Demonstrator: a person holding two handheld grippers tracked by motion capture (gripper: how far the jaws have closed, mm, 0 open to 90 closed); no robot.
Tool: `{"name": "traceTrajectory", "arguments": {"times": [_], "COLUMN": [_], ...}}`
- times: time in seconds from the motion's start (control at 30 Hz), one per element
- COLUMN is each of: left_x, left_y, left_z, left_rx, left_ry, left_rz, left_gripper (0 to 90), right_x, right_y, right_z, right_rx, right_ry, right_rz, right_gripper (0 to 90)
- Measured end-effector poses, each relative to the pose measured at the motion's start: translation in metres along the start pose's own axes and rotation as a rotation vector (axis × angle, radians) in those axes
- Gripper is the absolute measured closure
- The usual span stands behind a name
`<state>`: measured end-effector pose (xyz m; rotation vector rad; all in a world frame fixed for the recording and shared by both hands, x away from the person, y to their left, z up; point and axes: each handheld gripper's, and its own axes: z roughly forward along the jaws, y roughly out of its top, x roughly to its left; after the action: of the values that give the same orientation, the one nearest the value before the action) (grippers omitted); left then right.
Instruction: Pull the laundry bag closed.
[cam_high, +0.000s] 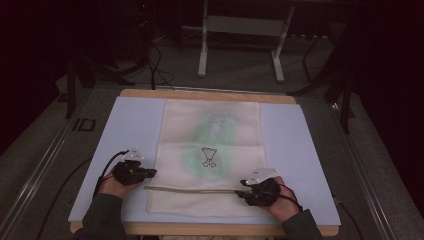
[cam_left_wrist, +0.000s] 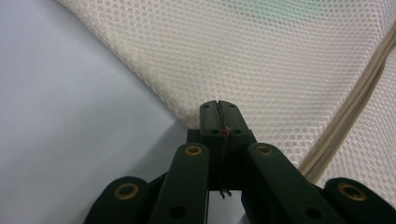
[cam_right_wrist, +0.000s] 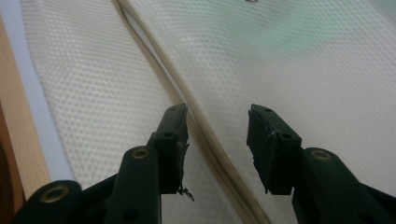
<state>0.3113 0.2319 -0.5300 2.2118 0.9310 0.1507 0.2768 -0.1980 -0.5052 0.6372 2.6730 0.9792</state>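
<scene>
Cream mesh laundry bag (cam_high: 210, 150): lies flat on a pale blue mat (cam_high: 295, 145) over a wooden table (cam_high: 205, 93); a green garment (cam_high: 212, 145) with a small dark printed figure shows through the mesh.

Zipper (cam_high: 192, 188): runs crosswise near the bag's near end.

Left gripper (cam_high: 148, 173): at the bag's left edge, jaws pressed together at the mesh border; whether mesh is pinched between them cannot be told.

Right gripper (cam_high: 243, 189): at the zipper's right end, jaws spread apart, astride the zipper line, gripping nothing.
</scene>
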Motion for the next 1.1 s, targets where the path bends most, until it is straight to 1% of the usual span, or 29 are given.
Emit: {"name": "traceTrajectory", "arguments": {"times": [0.13,0.27,0.37,0.8,1.1], "left_x": [0.002,0.003,0.004,0.004,0.005], "left_y": [0.0,-0.001,-0.001,0.0,0.0], "left_z": [0.0,0.0,0.0,0.0,0.0], "left_rx": [-0.002,-0.003,-0.003,0.001,0.003], "left_ry": [-0.012,-0.014,-0.018,-0.021,-0.026], "left_rz": [-0.005,-0.004,-0.002,0.009,0.01], "left_gripper": [89.7,89.7,89.7,89.7,89.7], "right_x": [0.006,0.01,0.013,0.025,0.034], "right_y": [0.009,0.019,0.026,0.058,0.074], "right_z": [0.007,0.012,0.016,0.036,0.048], "right_rx": [-0.001,-0.01,-0.021,-0.028,-0.029], "right_ry": [0.028,0.05,0.068,0.102,0.119], "right_rz": [-0.024,-0.05,-0.058,-0.12,-0.154], "right_gripper": [58.2,59.2,59.4,59.8,59.1]}}
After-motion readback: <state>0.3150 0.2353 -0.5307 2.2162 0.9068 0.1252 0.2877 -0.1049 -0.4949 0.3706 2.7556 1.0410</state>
